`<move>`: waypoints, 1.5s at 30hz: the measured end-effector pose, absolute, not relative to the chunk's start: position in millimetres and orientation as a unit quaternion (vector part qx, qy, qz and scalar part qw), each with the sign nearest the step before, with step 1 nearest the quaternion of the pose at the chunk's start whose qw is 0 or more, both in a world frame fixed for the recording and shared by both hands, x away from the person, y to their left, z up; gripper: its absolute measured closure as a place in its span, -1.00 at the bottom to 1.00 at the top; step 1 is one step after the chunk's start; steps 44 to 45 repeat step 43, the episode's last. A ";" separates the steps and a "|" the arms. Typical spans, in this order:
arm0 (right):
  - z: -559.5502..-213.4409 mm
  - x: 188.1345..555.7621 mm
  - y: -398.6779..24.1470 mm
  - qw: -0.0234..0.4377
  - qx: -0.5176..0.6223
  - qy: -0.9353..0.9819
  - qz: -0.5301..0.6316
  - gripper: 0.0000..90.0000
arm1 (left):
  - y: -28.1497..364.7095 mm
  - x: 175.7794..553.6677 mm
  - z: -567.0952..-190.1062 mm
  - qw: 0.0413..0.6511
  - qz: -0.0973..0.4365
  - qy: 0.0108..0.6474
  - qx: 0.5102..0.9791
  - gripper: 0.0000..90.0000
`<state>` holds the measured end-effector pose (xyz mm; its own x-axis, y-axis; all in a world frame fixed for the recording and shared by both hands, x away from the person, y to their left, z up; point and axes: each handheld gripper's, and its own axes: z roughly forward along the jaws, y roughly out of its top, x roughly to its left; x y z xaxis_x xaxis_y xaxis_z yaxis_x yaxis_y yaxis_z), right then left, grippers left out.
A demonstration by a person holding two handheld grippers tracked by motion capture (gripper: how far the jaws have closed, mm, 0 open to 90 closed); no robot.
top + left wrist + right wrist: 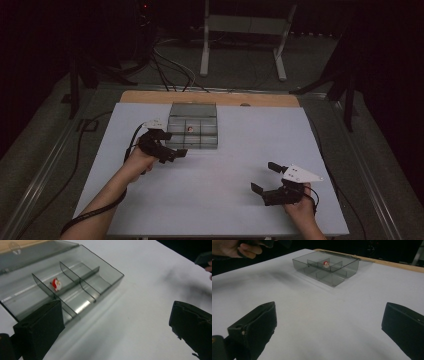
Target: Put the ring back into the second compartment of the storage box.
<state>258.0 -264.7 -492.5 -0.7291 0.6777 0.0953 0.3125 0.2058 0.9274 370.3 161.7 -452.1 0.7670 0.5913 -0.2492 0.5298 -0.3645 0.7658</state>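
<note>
Smoky clear plastic divided box (192, 127) near the table's (215, 200) far edge, small red-white figurine (56, 284) in a middle compartment. Left tool (172, 145) spread beside it; right tool (266, 177) spread, near right corner.

Nothing readable is showing anywhere: no words, labels, brand marks, numbers or signs.
</note>
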 end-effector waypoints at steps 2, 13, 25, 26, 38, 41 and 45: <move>-492.6 258.0 -264.0 0.169 0.328 0.758 0.538 -1.00 | 166.9 361.8 -454.2 0.450 0.037 0.336 0.827 -0.98; -492.8 258.0 -263.9 0.168 0.328 0.758 0.537 -1.00 | 186.2 332.7 -466.6 0.464 0.038 0.333 0.820 -0.98; -493.3 257.9 -263.4 0.167 0.328 0.760 0.536 -1.00 | 205.3 308.9 -490.1 0.458 0.033 0.339 0.821 -0.98; -493.3 257.9 -263.3 0.168 0.328 0.760 0.536 -1.00 | 207.1 307.0 -493.0 0.459 0.032 0.338 0.821 -0.98; -493.3 257.4 -262.5 0.167 0.325 0.762 0.534 -1.00 | 208.9 298.1 -506.8 0.459 0.028 0.328 0.825 -0.98; -493.6 257.8 -262.5 0.167 0.325 0.763 0.533 -1.00 | 208.8 297.9 -506.6 0.461 0.028 0.329 0.824 -0.98; -493.7 257.8 -261.9 0.167 0.325 0.763 0.533 -1.00 | 208.8 297.7 -506.0 0.462 0.029 0.329 0.823 -0.98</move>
